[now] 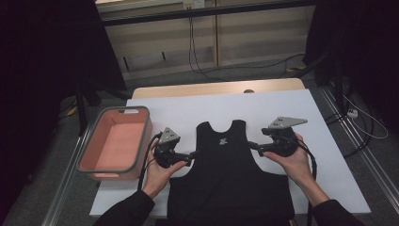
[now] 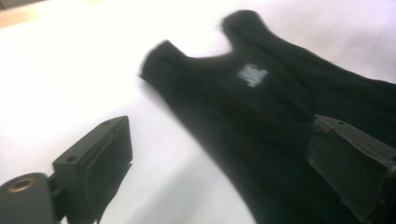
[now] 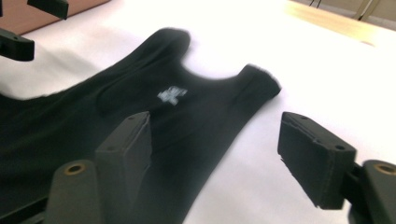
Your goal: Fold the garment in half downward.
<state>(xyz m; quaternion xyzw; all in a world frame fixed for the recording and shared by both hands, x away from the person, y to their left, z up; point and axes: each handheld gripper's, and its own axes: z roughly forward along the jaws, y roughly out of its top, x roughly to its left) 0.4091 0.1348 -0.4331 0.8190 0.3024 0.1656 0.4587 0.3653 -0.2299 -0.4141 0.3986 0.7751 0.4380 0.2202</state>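
Forearms in dark sleeves come in from 6 o'clock of the high view, each hand holding a gripper at one side edge of a black vest (image 1: pixel 228 167) spread flat on the white table cover (image 1: pixel 291 106). Its neck and 2 shoulder straps point to 12 o'clock, its hem to 6 o'clock. The left gripper (image 1: pixel 194 154) sits at the vest's 9 o'clock edge, below the armhole, and the right gripper (image 1: pixel 253 146) at its 3 o'clock edge. In each gripper view the jaws stand wide apart with nothing between them; 1 jaw hangs over the black cloth, the other over the white cover, so the edge runs between them.

Judging by how flat and limp it lies, the vest should be light and soft, with no stiffness, and will sag and fold wherever it is lifted. A pinch on the side seam or the armhole rim looks the surest hold. An orange tray with a grey rim (image 1: pixel 89 143) rests at 9 o'clock, apart from the vest.
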